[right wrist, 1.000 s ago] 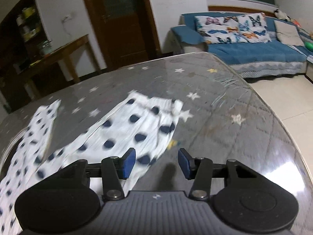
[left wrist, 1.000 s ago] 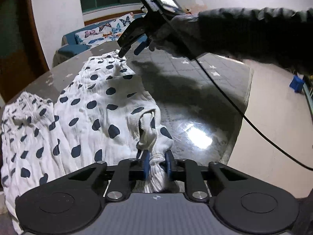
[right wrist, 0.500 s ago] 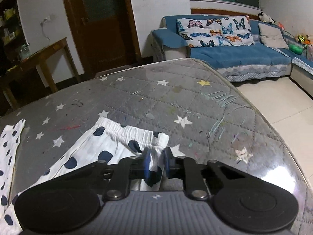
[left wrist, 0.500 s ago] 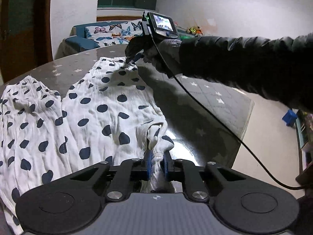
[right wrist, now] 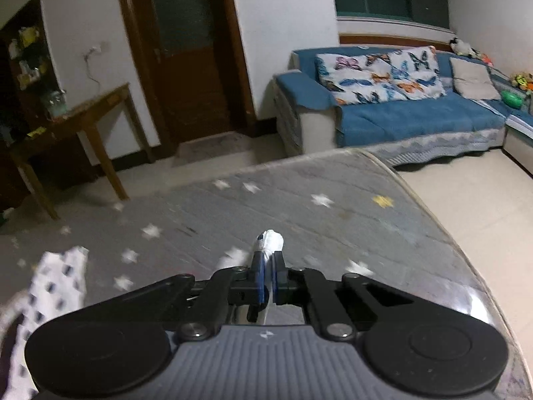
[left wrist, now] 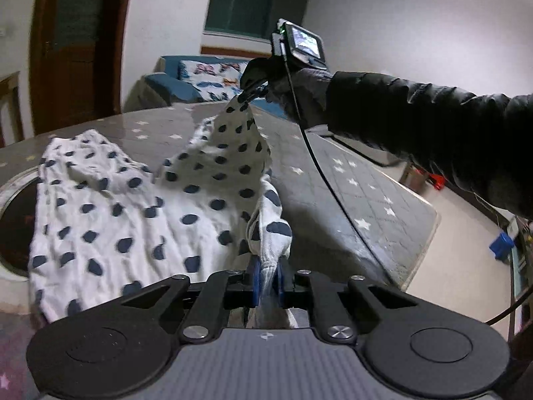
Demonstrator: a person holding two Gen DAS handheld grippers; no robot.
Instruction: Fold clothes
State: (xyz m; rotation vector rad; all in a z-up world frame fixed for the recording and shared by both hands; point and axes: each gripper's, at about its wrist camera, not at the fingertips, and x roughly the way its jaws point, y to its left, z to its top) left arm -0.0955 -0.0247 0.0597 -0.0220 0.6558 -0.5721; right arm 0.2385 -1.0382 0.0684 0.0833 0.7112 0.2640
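White trousers with dark blue dots point(left wrist: 140, 206) lie on the grey star-patterned table point(left wrist: 366, 200). My left gripper point(left wrist: 266, 276) is shut on a bunched end of the cloth at the near side. My right gripper point(left wrist: 250, 95) shows in the left wrist view, shut on the far end of the same leg and holding it up above the table. In the right wrist view the right gripper point(right wrist: 266, 276) pinches a white tuft of cloth point(right wrist: 269, 241). The other leg point(right wrist: 56, 286) lies flat at the left.
The table's right edge point(left wrist: 423, 250) drops to a tiled floor. A blue sofa point(right wrist: 399, 116) stands beyond the far end. A wooden side table point(right wrist: 76, 123) and a door point(right wrist: 186, 50) are at the back left. A cable point(left wrist: 319, 173) hangs from the right gripper.
The right gripper went from open above the far trouser end to shut on it, then lifted it off the table. The left gripper stayed shut on its end and rose a little.
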